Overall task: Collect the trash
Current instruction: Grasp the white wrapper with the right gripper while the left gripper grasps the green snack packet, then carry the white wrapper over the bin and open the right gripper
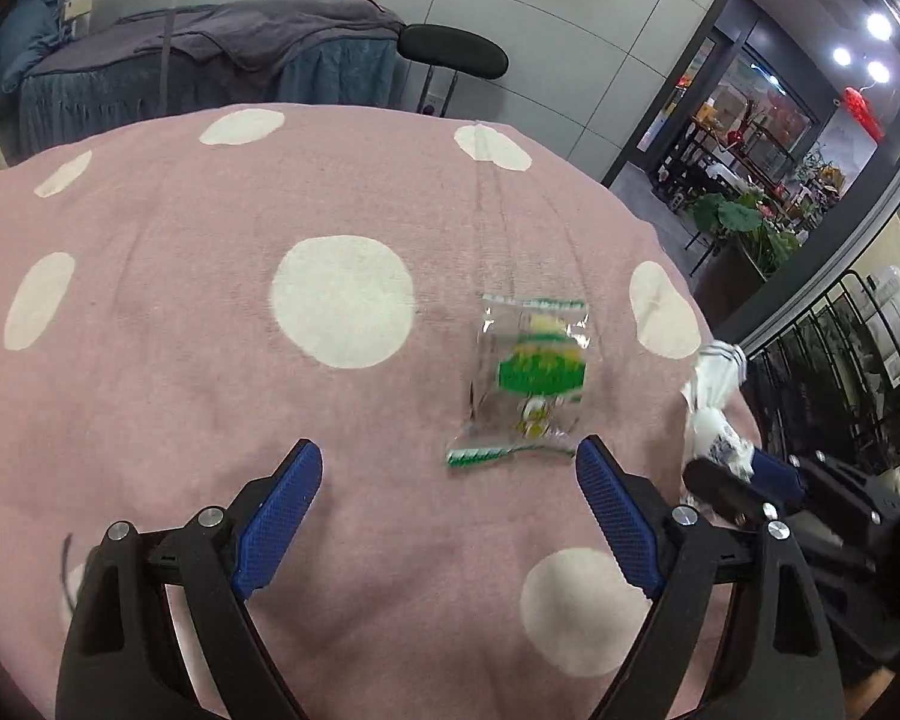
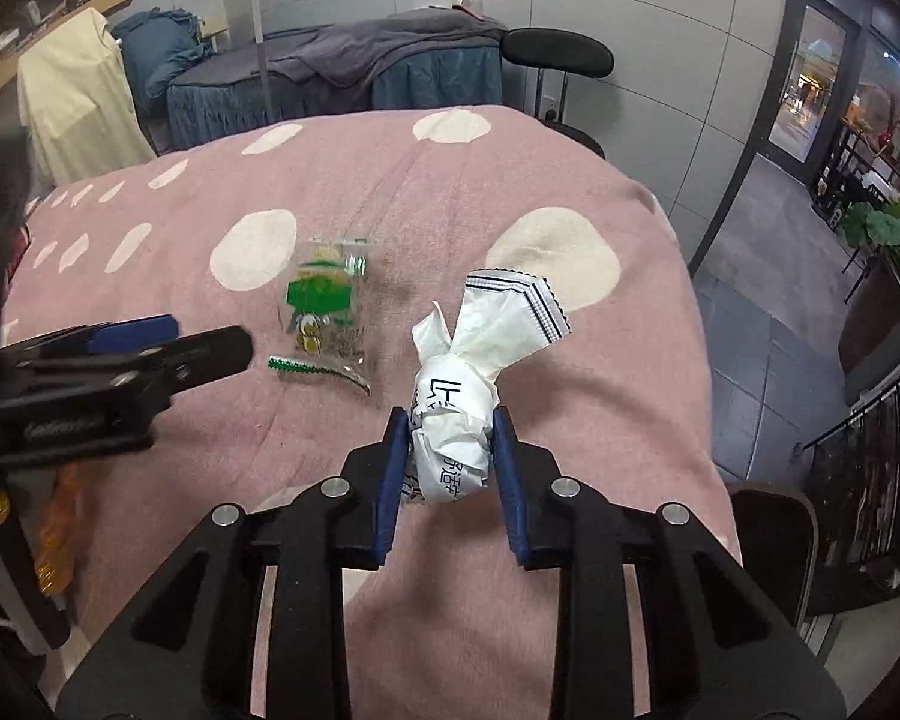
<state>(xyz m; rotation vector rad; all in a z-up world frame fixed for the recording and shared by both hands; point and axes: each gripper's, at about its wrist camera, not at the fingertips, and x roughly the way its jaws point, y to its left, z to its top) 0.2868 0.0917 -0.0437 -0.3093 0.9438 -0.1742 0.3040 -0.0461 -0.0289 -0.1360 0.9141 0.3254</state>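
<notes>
Left hand-held gripper (image 1: 447,468): released, jaws spread wide, hovering above pink polka-dot blanket (image 1: 210,330). Clear green-printed wrapper (image 1: 525,378): flat on blanket, just ahead of right blue pad, untouched. Right hand-held gripper (image 2: 450,438): clenched on crumpled white wrapper (image 2: 456,420), both pads pressing its sides, zigzag-edged end (image 2: 522,306) sticking out beyond fingertips, near blanket's right edge.

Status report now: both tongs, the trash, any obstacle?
Right tongs shut on crumpled white paper wrapper. Left tongs open, clear green-printed plastic packet just ahead on pink dotted cloth. Nothing blocking.
</notes>
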